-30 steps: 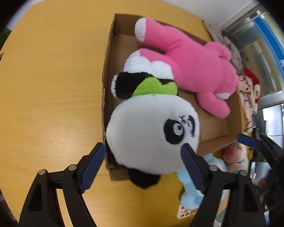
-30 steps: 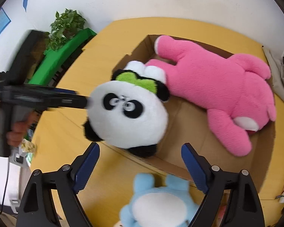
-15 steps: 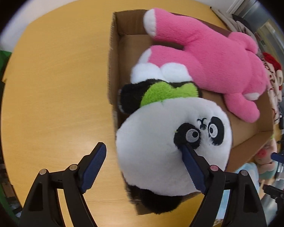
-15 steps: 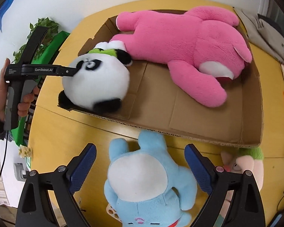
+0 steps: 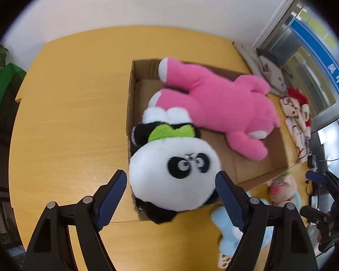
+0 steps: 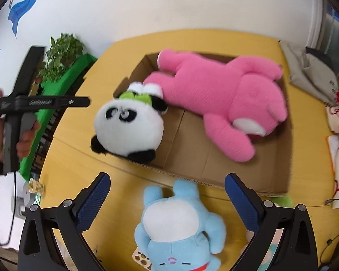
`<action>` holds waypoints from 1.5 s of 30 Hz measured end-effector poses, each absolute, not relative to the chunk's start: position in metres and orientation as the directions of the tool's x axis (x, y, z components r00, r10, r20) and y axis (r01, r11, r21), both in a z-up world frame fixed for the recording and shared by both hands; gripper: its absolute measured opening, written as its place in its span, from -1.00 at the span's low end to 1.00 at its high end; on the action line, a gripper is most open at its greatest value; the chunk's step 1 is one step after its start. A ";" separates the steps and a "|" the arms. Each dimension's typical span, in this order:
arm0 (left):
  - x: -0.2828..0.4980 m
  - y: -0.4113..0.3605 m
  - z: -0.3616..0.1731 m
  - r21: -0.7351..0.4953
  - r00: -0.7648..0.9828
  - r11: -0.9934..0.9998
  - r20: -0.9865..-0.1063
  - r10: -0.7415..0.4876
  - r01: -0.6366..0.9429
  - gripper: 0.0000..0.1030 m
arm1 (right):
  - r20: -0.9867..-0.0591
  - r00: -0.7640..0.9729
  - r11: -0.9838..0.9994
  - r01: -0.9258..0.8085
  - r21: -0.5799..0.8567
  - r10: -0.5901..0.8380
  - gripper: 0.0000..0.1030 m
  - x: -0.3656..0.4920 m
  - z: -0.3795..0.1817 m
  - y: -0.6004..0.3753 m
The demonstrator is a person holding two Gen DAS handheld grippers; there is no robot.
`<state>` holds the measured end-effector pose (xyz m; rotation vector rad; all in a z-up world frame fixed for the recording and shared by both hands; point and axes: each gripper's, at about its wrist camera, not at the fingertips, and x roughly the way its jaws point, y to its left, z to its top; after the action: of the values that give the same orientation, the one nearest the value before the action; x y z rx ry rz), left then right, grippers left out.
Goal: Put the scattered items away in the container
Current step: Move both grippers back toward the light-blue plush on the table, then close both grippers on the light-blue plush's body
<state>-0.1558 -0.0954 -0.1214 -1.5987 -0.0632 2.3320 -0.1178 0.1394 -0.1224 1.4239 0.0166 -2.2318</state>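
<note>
A cardboard box (image 5: 257,169) (image 6: 192,149) lies on the yellow table. A pink plush (image 5: 217,99) (image 6: 219,94) lies inside it. A panda plush (image 5: 174,176) (image 6: 128,131) rests on the box's near-left corner, over the rim. My left gripper (image 5: 171,187) is open, just short of the panda and not touching it; it also shows in the right wrist view (image 6: 56,101). My right gripper (image 6: 167,194) is open above a light blue plush (image 6: 178,225) (image 5: 228,232) that lies on the table in front of the box.
A small pink-faced plush (image 5: 282,189) lies by the box's corner. Grey cloth bags (image 6: 311,72) and a red-and-white doll (image 5: 296,110) lie at the table's right side. A green shelf with a plant (image 6: 63,54) stands left of the table.
My left gripper has drawn back from the panda, which now rests free on the box corner. My right gripper has moved back slightly, still over the blue plush.
</note>
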 end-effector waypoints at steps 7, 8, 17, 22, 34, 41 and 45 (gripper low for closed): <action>-0.114 -0.067 -0.064 -0.170 -0.434 -0.953 -0.860 0.267 -0.250 0.58 | -0.846 -0.410 -0.911 0.366 0.189 -0.340 0.99 -0.103 -0.082 0.150; -0.108 -0.062 -0.059 -0.174 -0.443 -0.950 -0.853 0.276 -0.257 0.58 | -0.845 -0.419 -0.913 0.368 0.177 -0.333 0.99 -0.100 -0.077 0.151; -0.075 -0.031 -0.047 -0.240 -0.439 -0.926 -0.827 0.352 -0.290 0.58 | -0.845 -0.449 -0.913 0.393 0.106 -0.291 0.99 -0.075 -0.056 0.154; -0.065 -0.027 -0.059 -0.288 -0.405 -0.919 -0.832 0.380 -0.271 0.58 | -0.854 -0.434 -0.913 0.396 0.104 -0.285 0.99 -0.069 -0.062 0.162; -0.053 -0.017 -0.139 -0.426 -0.198 -0.895 -0.873 0.446 -0.133 0.58 | -0.936 -0.189 -0.871 0.456 0.184 -0.297 0.99 -0.036 -0.159 0.166; -0.046 -0.008 -0.202 -0.497 -0.056 -0.866 -0.864 0.500 -0.057 0.58 | -0.952 -0.084 -0.844 0.490 0.219 -0.296 0.99 -0.022 -0.207 0.162; -0.042 -0.001 -0.235 -0.530 0.012 -0.848 -0.848 0.530 -0.017 0.58 | -0.952 -0.035 -0.840 0.481 0.250 -0.304 0.99 -0.023 -0.228 0.158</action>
<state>-0.0421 -0.0014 -0.2349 -1.9042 -0.5256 1.8914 -0.0225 0.1575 -0.2285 1.7162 0.1870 -1.9254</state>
